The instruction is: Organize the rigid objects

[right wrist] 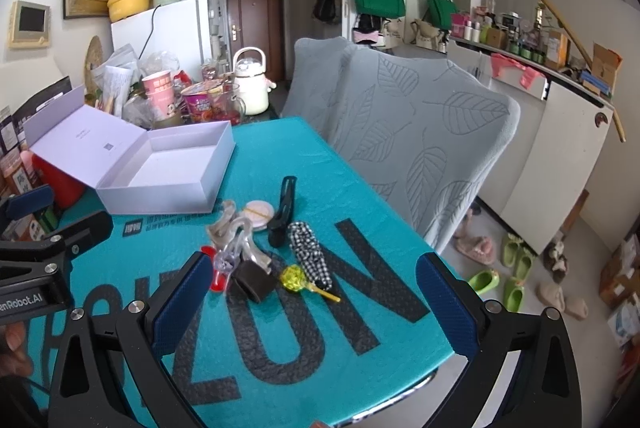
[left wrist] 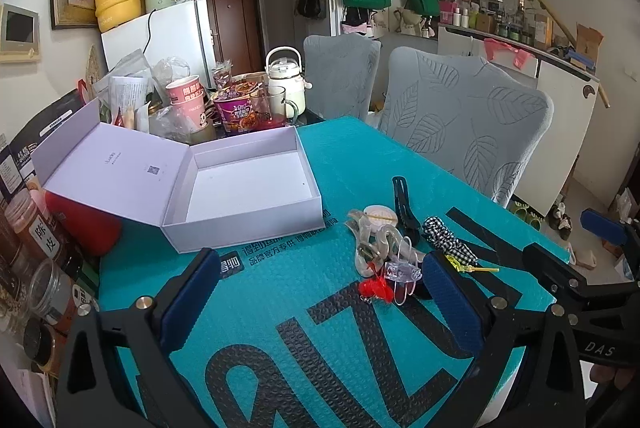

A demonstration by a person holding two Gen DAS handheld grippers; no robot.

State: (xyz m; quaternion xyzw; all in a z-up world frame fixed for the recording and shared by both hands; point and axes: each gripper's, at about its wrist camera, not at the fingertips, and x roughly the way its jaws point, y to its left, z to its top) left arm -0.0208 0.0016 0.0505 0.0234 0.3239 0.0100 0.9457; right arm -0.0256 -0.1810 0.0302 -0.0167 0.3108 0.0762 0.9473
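Note:
An open white box [left wrist: 248,184] [right wrist: 168,172] lies on the teal mat, lid folded back to the left, inside bare. A pile of small items lies right of it: a black hair clip [left wrist: 404,204] [right wrist: 284,208], a checked scrunchie [left wrist: 448,240] [right wrist: 310,252], clear claw clips [left wrist: 400,268] [right wrist: 236,248], a round beige compact [left wrist: 378,214] [right wrist: 259,213], a red piece [left wrist: 374,288], a yellow lollipop [right wrist: 294,278] and a dark brown block [right wrist: 254,282]. My left gripper [left wrist: 320,304] is open and empty, just before the pile. My right gripper [right wrist: 316,304] is open and empty, near the pile.
Cups, noodle bowls, a glass mug and a cream kettle [left wrist: 284,76] crowd the table's far end. Jars [left wrist: 48,292] and a red container [left wrist: 80,224] stand left of the box. Two grey-covered chairs [right wrist: 424,148] stand along the table's right side.

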